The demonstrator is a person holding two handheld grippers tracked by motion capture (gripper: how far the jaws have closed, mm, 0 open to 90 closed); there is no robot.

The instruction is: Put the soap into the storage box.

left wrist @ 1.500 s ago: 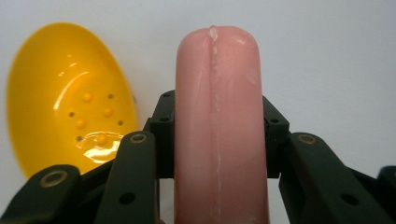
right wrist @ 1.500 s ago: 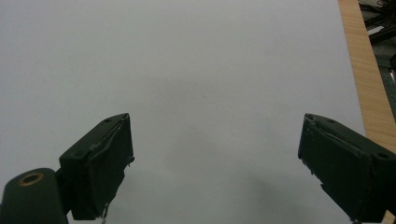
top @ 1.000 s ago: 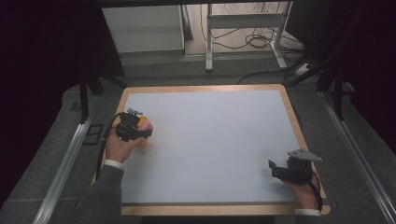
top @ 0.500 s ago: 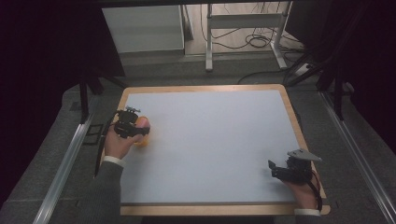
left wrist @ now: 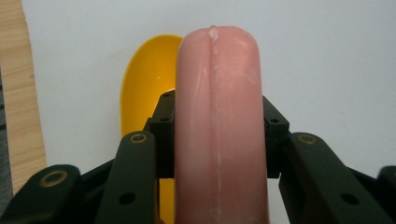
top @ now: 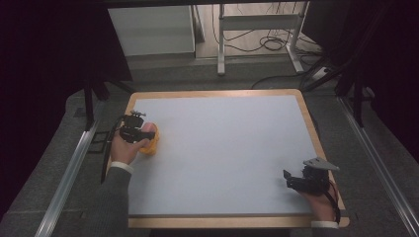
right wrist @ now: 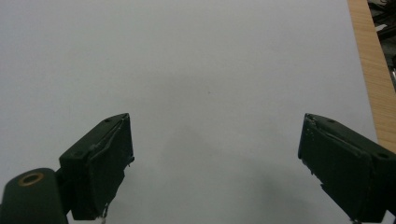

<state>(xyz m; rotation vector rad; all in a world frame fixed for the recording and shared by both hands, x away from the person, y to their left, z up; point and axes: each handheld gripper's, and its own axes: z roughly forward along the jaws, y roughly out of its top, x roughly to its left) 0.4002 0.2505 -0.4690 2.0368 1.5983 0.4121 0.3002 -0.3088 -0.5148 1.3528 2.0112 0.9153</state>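
Left gripper (top: 144, 134) at the left edge of the pale blue table top with light wooden rim (top: 212, 94), clamped on a smooth pink sausage-shaped cylinder (left wrist: 218, 126); pads pressing both its sides, rounded end sticking out well past the jaw tips. Cylinder lying along the jaws, hanging just above a shallow yellow plastic dish (left wrist: 145, 79); contact with the dish impossible to tell. Dish on the blue surface near the left wooden rim, partly hidden under cylinder and gripper; seen in the high view as a yellow patch (top: 151, 144) beside the hand. Right gripper (right wrist: 215, 158) low at the near right corner of the table, jaws spread wide, nothing between them, bare blue surface beyond
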